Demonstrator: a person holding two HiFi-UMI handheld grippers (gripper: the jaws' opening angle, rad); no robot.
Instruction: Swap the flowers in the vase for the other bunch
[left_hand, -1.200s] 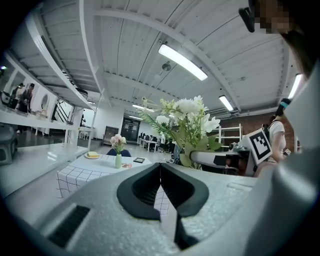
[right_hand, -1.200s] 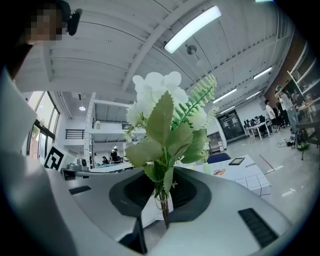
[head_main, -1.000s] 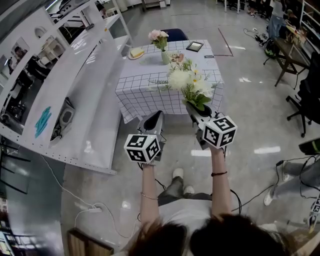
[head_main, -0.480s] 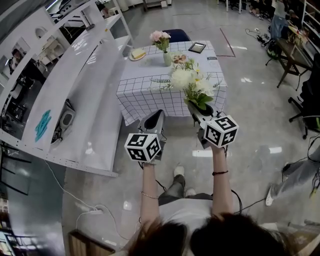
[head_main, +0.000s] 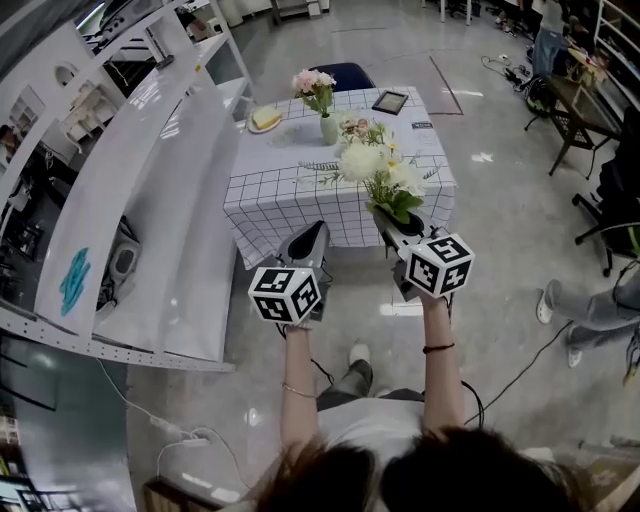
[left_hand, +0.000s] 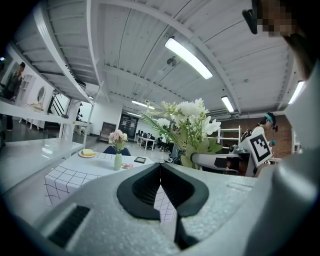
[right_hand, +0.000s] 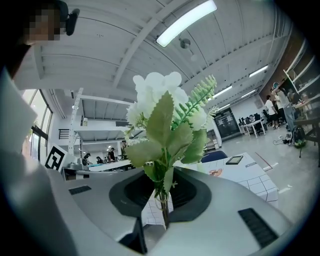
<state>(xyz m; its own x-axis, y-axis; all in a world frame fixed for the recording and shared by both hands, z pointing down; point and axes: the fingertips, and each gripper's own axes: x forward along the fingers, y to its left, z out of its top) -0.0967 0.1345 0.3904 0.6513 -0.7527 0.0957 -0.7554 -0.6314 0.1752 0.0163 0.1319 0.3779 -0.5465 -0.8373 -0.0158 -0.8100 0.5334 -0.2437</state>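
Observation:
A pale green vase (head_main: 329, 128) with pink flowers (head_main: 314, 83) stands on the checked tablecloth (head_main: 300, 195) ahead; in the left gripper view the same vase (left_hand: 117, 161) shows far off. My right gripper (head_main: 384, 218) is shut on the stems of a white flower bunch (head_main: 380, 170), whose blooms and leaves (right_hand: 162, 117) rise upright from between its jaws. My left gripper (head_main: 312, 232) is shut with nothing in it, level beside the right, short of the table's near edge. Both grippers point level at the table.
On the table sit a plate with yellow food (head_main: 265, 118), a small dish (head_main: 353, 120) and a dark tablet (head_main: 389, 101). A blue chair (head_main: 342, 72) stands behind it. White shelving (head_main: 150, 200) runs along the left. A person's legs (head_main: 590, 305) show at right.
Both grippers have moved forward toward the table together with the person. The white bunch stays in the right gripper. A person's legs have come into view at right.

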